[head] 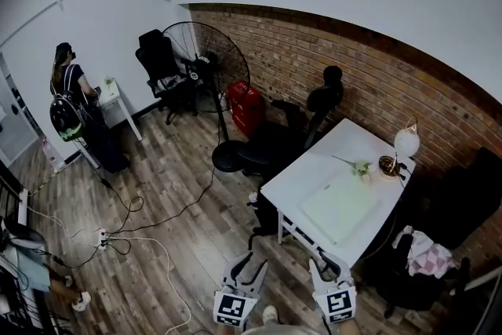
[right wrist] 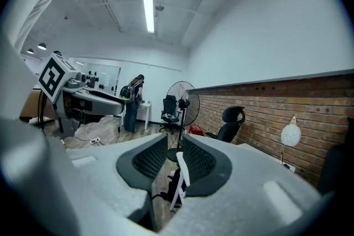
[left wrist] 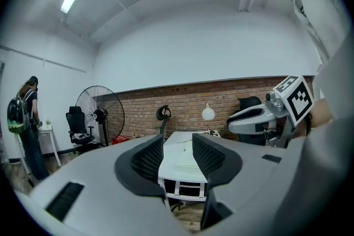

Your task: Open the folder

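Brick wall [head: 369, 67] backs a white table [head: 302, 176], seen from your head view. The folder [head: 339, 205], pale green, lies flat on that table toward its near edge. Both grippers are well short of it.

- Head view only: lamp [head: 405, 143] and a small pale-green item beside it, too small to identify. A pink-and-white cloth [head: 427, 253] sits on a dark chair at right. Cables [head: 118, 235] trail over the wood floor.
- Your left gripper [head: 248, 269] and right gripper [head: 325, 271] are cut off at the bottom edge. Mostly their marker cubes show there, so jaw state is not readable from this view.
- Left gripper view: jaws spread, nothing between them. The table and folder show far off through the gap. Your right gripper appears at the picture's right.
- Right gripper view: jaws spread and empty. Only the table's edge and a leg show in the gap, and the folder is not visible.
- Fan [head: 205, 59] and a person [head: 67, 102] at a small desk appear in all three views.
- Whether the folder's cover is fully closed cannot be resolved at this range.
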